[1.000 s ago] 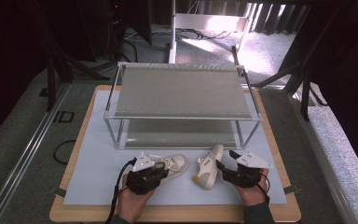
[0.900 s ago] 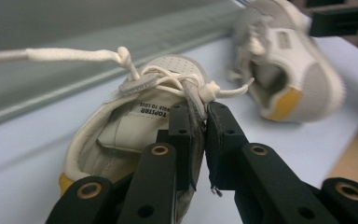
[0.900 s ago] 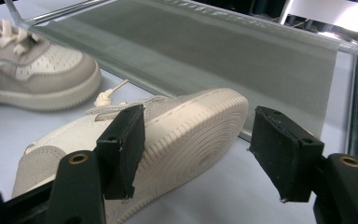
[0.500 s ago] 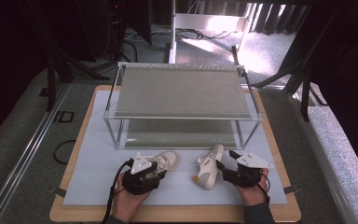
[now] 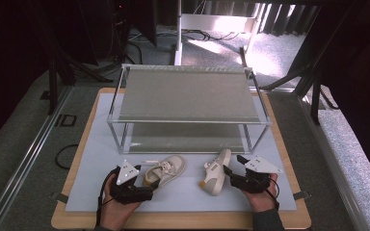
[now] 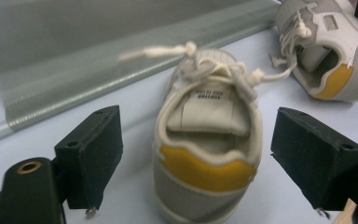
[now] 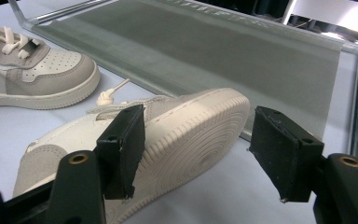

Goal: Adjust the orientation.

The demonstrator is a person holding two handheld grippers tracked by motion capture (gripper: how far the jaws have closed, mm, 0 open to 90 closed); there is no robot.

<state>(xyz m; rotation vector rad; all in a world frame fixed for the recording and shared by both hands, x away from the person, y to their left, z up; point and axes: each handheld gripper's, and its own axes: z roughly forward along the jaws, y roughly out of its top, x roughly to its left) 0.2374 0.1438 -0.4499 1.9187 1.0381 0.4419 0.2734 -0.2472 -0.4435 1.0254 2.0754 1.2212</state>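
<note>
Dark floor and cables surrounded a wooden table (image 5: 279,144) covered with a pale sheet (image 5: 96,159), and a two-tier metal shelf rack (image 5: 188,98) stood at the sheet's far half. Two small beige shoes lay on the sheet in front of the rack, near each other but apart. Nearer the person's left, the upright shoe (image 5: 165,170) stood on its sole, its yellow-trimmed heel toward the left gripper (image 5: 142,191), its loose laces trailing toward the rack. In the left gripper view that shoe (image 6: 207,140) sat between the two black jaws, which were spread wide on either side of the heel without touching it. To its right, the tipped shoe (image 5: 217,172) lay on its side. In the right gripper view its ribbed sole (image 7: 191,140) faced the camera; the right gripper (image 5: 233,179) had its jaws apart, one just over the shoe's upper edge, the other clear of the toe.
</note>
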